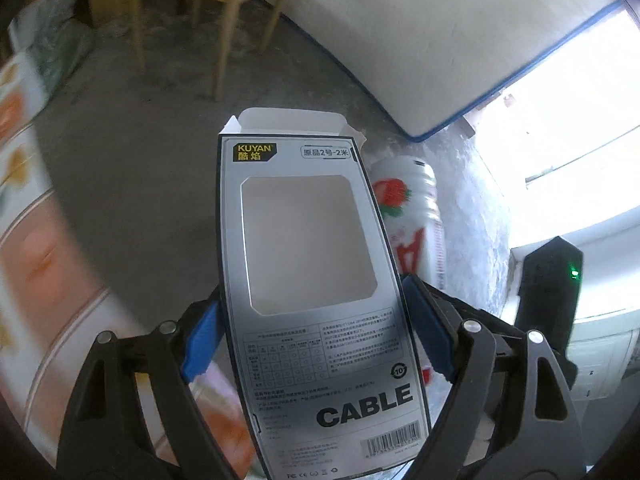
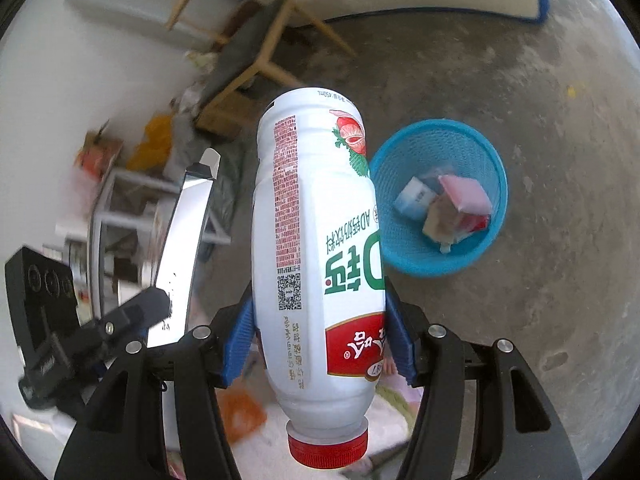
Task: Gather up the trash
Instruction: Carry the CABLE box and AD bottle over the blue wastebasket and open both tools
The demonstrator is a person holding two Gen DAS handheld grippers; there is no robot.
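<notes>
Above the floor near blue basket (image 2: 438, 200) | left gripper (image 1: 312, 344) clamps empty cable box (image 1: 316, 280) | right gripper (image 2: 318, 328) clamps drink bottle (image 2: 316, 240), cap toward camera | both lifted for dropping in basket

Grey cable box (image 1: 316, 300), top flap open, window empty, held upright, white strawberry drink bottle (image 2: 320, 248), red cap nearest camera, blue mesh basket (image 2: 496, 184) holding cartons

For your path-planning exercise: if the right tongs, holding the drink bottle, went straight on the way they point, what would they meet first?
Probably bare concrete floor. The right tongs hold the bottle; the blue wastebasket lies right of that line. Depth is uncertain.
</notes>
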